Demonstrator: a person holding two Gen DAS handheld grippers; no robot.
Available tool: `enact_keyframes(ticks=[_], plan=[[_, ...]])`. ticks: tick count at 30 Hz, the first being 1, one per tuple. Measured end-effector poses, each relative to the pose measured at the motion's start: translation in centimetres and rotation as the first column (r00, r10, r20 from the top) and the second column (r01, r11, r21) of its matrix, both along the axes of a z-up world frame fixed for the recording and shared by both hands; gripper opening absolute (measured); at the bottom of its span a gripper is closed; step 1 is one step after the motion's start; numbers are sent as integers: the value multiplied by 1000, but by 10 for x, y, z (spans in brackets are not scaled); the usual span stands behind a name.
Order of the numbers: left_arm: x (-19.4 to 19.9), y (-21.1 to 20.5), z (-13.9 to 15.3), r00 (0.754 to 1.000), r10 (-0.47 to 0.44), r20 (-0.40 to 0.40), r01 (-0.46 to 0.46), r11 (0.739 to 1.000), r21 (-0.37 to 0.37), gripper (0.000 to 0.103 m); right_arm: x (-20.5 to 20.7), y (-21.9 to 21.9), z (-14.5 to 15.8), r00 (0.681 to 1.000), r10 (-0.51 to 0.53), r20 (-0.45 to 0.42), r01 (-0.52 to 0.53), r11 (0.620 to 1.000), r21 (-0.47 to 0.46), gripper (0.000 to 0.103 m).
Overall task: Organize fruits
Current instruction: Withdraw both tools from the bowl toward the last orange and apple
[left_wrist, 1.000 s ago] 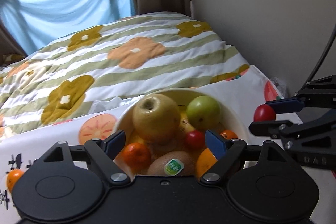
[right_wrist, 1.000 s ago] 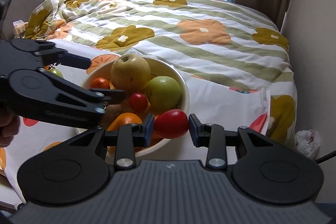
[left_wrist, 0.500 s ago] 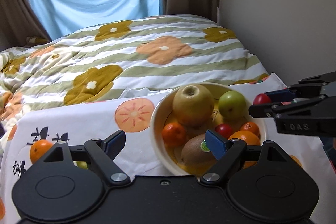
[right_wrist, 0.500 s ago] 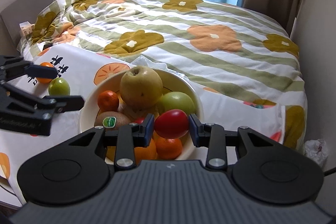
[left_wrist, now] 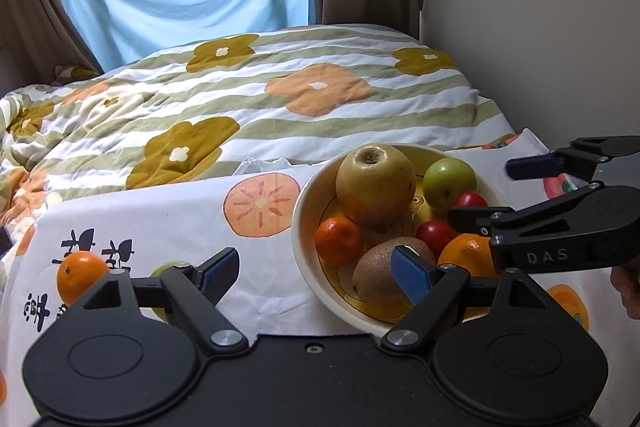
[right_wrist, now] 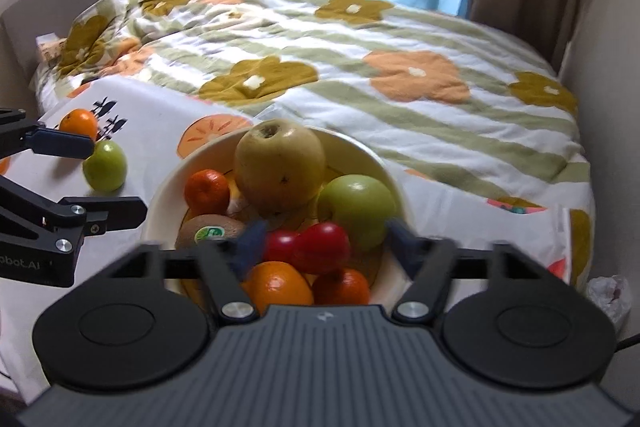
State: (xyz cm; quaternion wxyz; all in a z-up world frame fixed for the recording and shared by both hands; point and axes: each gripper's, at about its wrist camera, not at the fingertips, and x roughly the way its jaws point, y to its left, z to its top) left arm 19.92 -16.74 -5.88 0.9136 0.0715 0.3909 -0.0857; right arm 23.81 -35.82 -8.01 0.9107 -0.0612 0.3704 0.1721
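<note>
The right tongs have just sprung wide; pads blurred, clear of the red tomato that sits between them. The tomato is smooth, glossy, slightly oval, long axis lying roughly level and across the view, resting in the bowl on top of the other fruit, touching a smaller red tomato on its left. No stem end visible, so can't say which way it points. Below it: a big orange and a small orange. Behind: a green apple, a large yellow pear w/ its pitted end up, a mandarin, and a kiwi w/ a green sticker.

The left tongs are also wide apart, gripping nothing, over the printed cloth just left of the bowl, right pad in front of the kiwi. On the cloth further left: a loose orange and a green apple, near each other.
</note>
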Motion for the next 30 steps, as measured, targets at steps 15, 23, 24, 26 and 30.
enact_keyframes(ticks=[15, 23, 24, 26, 30], plan=[[-22, 4, 21, 999, 6, 40, -7, 1000, 5, 87, -24, -1, 20, 1000, -20, 16, 20, 1000, 1, 101], [-45, 20, 46, 995, 47, 86, -47, 999, 1, 87, -43, 12, 41, 999, -2, 38, 2, 1000, 17, 101], [-48, 23, 49, 994, 57, 90, -57, 998, -6, 87, -46, 16, 45, 999, 1, 44, -1, 1000, 18, 101], [-55, 32, 56, 991, 78, 105, -77, 997, -13, 87, -50, 22, 52, 999, 4, 54, -5, 1000, 22, 101], [-68, 48, 70, 982, 119, 144, -117, 993, -17, 87, -56, 39, 65, 998, 11, 65, -14, 999, 38, 101]])
